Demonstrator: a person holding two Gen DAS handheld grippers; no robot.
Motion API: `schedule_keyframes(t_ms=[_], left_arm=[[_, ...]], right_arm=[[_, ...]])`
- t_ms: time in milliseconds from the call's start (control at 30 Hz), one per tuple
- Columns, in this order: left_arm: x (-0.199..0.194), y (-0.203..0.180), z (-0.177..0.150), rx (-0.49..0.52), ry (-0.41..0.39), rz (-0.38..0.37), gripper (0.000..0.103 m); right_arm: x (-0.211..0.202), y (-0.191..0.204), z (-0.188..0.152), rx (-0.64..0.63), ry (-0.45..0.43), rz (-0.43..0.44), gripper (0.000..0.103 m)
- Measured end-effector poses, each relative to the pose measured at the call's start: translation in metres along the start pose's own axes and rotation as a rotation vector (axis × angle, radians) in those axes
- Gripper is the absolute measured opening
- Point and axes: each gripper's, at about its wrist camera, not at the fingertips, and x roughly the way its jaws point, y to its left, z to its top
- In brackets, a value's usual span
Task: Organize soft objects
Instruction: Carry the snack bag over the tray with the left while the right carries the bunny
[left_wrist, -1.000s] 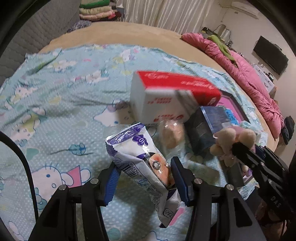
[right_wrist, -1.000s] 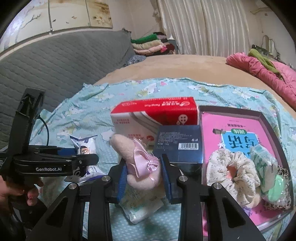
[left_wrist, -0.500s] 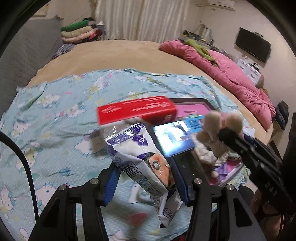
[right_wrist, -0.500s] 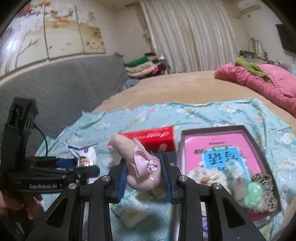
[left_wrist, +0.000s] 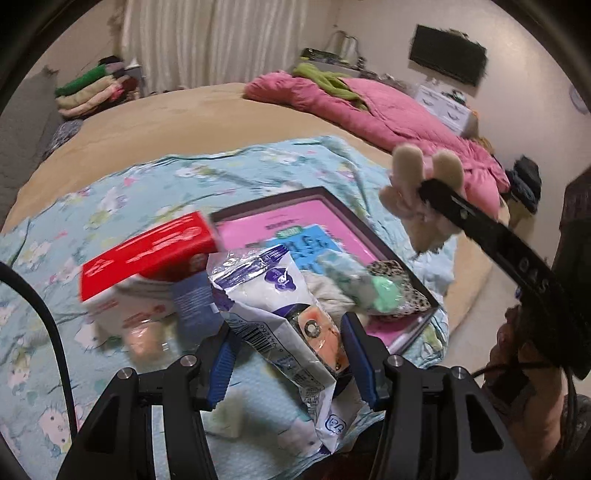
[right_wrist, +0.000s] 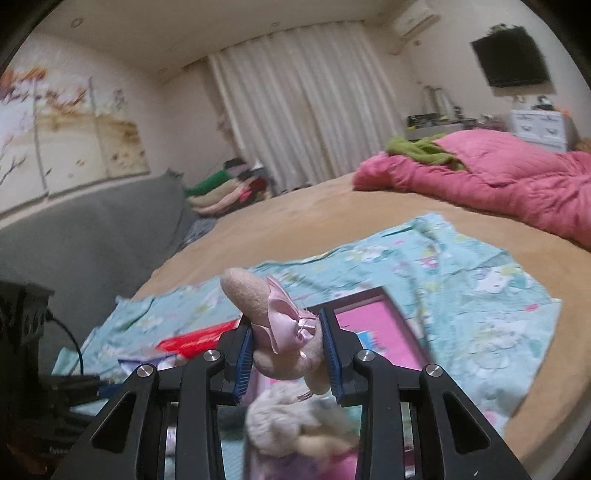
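Observation:
My left gripper (left_wrist: 288, 354) is shut on a white and purple plastic packet (left_wrist: 280, 314) and holds it above the bed, just in front of the pink tray (left_wrist: 325, 229). My right gripper (right_wrist: 288, 350) is shut on a beige plush toy with a pink bow (right_wrist: 273, 325), lifted high above the tray (right_wrist: 373, 332). The plush also shows in the left wrist view (left_wrist: 421, 192), up at the right. A cream scrunchie (right_wrist: 295, 421) lies in the tray below the plush. Soft green and leopard-print items (left_wrist: 380, 288) lie in the tray too.
A red and white tissue box (left_wrist: 147, 266) and a dark blue box (left_wrist: 192, 299) lie on the turquoise cartoon sheet (left_wrist: 110, 199) left of the tray. A pink quilt (left_wrist: 369, 107) lies at the far right. Folded clothes (left_wrist: 92, 88) are stacked at the back.
Both grippers have risen and swung to the right, each still holding its item. The plush is now well above the tray and the packet is nearer the tray.

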Motion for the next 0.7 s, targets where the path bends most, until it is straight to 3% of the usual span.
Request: schedule_keyframes(t_ms=[267, 700], left_arm=[[0.033, -0.043, 0.004, 0.081, 0.050, -0.053, 0.055], [0.080, -0.074, 0.002, 0.120, 0.108, -0.076, 0.055]], right_arm=[[-0.003, -0.027, 0.001, 0.041, -0.007, -0.049, 0.034], [0.010, -0.056, -0.008, 0.076, 0.042, -0.095, 0.034]])
